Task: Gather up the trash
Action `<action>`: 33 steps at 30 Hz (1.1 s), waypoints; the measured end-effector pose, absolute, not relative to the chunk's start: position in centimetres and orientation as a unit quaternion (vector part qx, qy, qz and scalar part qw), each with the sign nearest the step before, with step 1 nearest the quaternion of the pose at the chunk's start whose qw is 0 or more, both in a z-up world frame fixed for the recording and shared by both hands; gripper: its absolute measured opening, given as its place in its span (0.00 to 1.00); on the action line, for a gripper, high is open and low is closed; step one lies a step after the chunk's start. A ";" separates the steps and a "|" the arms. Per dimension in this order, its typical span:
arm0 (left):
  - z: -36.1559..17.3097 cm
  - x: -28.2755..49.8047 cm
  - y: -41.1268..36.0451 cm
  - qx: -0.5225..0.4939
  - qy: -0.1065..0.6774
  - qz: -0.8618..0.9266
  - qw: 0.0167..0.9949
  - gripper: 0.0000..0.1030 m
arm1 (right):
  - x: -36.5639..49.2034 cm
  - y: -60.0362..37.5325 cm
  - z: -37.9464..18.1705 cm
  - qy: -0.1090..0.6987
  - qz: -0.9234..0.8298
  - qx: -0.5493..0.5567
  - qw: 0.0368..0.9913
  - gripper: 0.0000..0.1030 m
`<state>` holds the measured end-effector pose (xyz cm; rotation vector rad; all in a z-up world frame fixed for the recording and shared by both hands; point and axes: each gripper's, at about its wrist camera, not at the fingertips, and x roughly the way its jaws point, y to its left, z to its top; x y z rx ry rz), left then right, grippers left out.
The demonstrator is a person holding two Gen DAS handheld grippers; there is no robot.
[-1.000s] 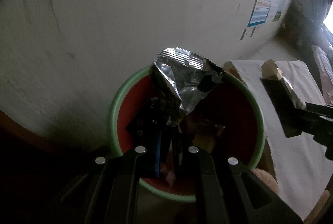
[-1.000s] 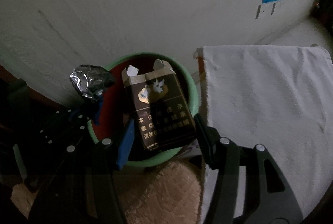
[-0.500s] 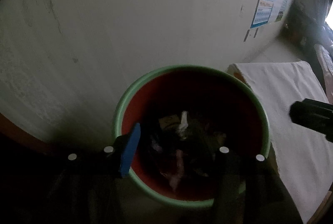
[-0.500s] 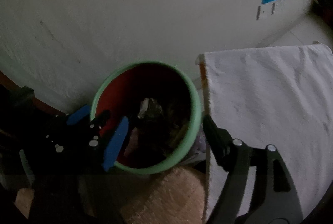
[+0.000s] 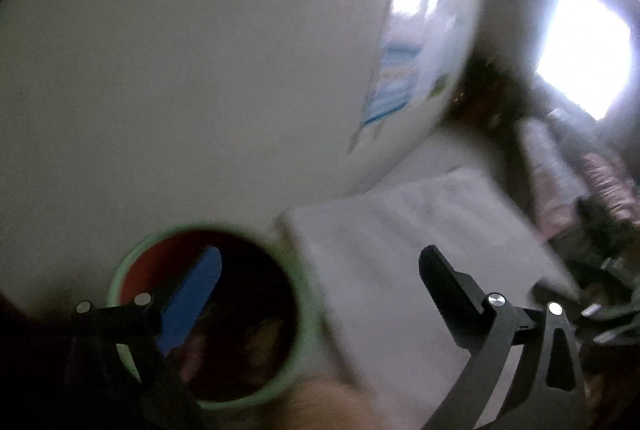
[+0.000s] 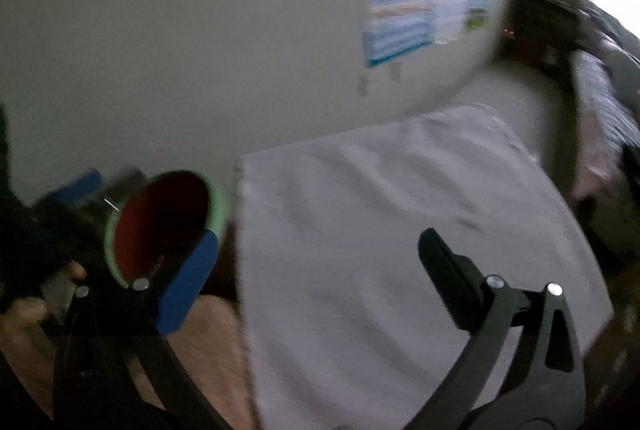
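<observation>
Both tools (image 5: 316,286) (image 6: 316,270) opening, empty

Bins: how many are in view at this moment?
1. A single green-rimmed bin with a red inside stands against the wall, beside the white cloth; the right wrist view shows the same bin at lower left. The frames are blurred, so others may be hidden.

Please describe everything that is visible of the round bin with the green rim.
The bin is round, with a pale green rim and a red inner wall; it looks like plastic. It stands upright and open by the pale wall, left of the white cloth. Dark, blurred trash lies inside. No tool touches it in these views.
</observation>
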<state>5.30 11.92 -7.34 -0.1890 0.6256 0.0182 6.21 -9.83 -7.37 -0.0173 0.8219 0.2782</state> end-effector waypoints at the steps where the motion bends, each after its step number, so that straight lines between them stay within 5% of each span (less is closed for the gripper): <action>1: -6.6 5.1 11.0 -0.092 0.294 0.003 0.951 0.92 | 5.7 -11.6 -7.2 0.393 0.117 0.001 0.912 0.96; 12: -1.2 4.5 1.2 -0.074 0.240 -0.053 0.967 0.92 | 1.2 -21.5 -4.3 0.267 0.033 0.063 0.961 0.96; 33: -0.4 3.2 -0.7 -0.053 0.234 -0.021 0.970 0.92 | 0.3 -24.0 -6.2 0.278 0.033 0.106 0.954 0.96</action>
